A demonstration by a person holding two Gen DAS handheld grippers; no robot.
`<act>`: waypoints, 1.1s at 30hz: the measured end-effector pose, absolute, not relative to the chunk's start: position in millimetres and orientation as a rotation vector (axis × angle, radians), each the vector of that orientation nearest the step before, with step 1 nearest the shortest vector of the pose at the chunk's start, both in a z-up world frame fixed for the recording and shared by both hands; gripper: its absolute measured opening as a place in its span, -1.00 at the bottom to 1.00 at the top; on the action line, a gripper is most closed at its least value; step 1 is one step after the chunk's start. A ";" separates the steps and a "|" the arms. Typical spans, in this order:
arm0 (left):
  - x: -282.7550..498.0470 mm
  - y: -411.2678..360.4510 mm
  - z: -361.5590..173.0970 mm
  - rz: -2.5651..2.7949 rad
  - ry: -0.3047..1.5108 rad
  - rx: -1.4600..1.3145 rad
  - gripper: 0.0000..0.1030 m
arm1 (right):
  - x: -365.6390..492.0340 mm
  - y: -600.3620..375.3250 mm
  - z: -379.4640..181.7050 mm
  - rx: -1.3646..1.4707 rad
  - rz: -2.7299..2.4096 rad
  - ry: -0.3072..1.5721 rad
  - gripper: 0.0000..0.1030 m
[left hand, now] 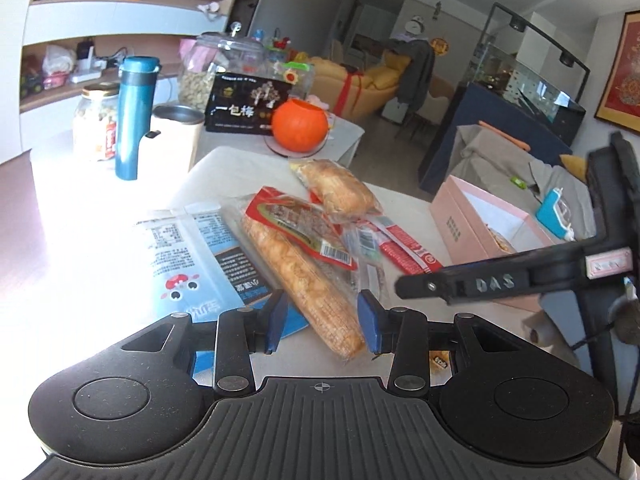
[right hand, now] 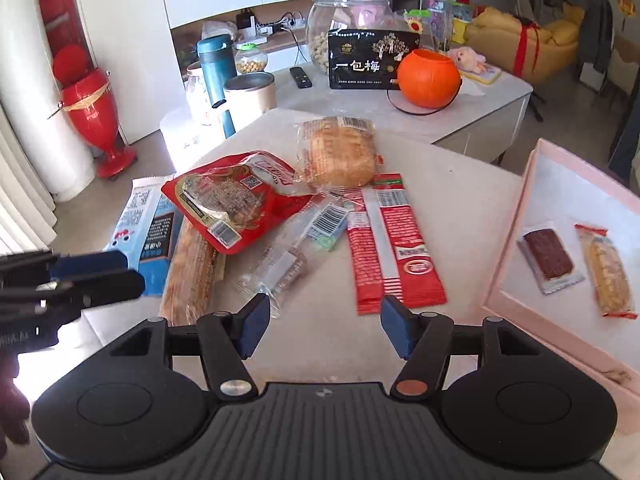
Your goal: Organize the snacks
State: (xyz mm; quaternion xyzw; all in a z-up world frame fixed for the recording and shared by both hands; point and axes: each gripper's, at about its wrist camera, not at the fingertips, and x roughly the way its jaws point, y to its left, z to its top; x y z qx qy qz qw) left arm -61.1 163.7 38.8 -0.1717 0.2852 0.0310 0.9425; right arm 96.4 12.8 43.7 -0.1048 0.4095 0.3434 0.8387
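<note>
Each wrist camera sits behind its own gripper and looks forward and downward along the fingers, close above the table. The left view faces the snack pile from the left – the right view from slightly further right. Both share the pile, the pink box and the orange pumpkin.

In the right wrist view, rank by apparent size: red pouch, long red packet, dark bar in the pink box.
1. red pouch
2. long red packet, close to the pouch, so unsure
3. dark bar, clearly smallest

Wrapped snacks heaped on table, two packets flat in pink box
</note>
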 end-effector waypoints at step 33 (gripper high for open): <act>-41.1 81.9 35.2 -0.146 0.721 -0.306 -0.17 | 34.7 -99.1 15.2 -0.364 0.607 0.793 0.67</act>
